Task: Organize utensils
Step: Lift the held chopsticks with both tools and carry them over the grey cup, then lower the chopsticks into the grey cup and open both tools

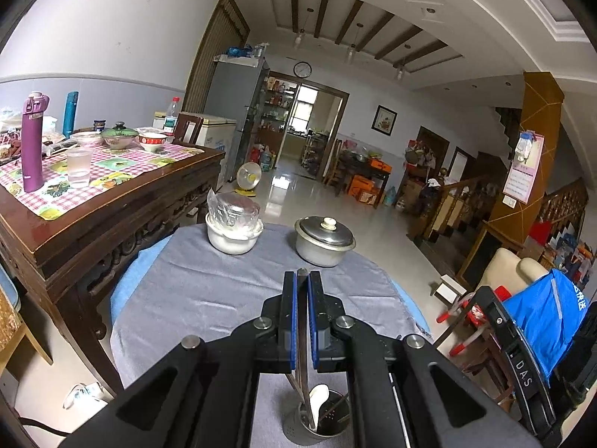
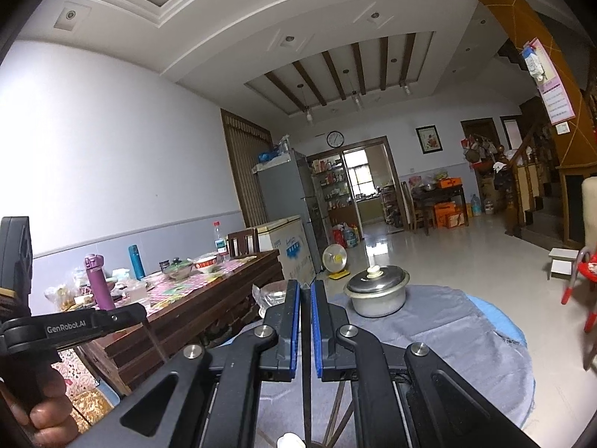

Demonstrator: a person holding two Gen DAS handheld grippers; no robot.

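Note:
My left gripper (image 1: pixel 302 274) is shut on a brown chopstick (image 1: pixel 300 358) that hangs down into a perforated metal utensil holder (image 1: pixel 317 423) on the grey cloth. The holder also holds a white spoon (image 1: pixel 319 401) and other chopsticks. My right gripper (image 2: pixel 306 285) is shut on a dark chopstick (image 2: pixel 306 373), held upright above the holder, whose spoon tip (image 2: pixel 289 440) and chopsticks (image 2: pixel 337 418) show at the bottom edge. The left gripper's body (image 2: pixel 71 326) shows at the left of the right wrist view.
A lidded metal pot (image 1: pixel 324 240) and a white bowl with a plastic-covered dish (image 1: pixel 234 229) stand at the far side of the round table (image 1: pixel 209 291). A wooden dining table (image 1: pixel 112 194) with bottles and bowls is to the left. A red chair (image 2: pixel 582 287) is on the right.

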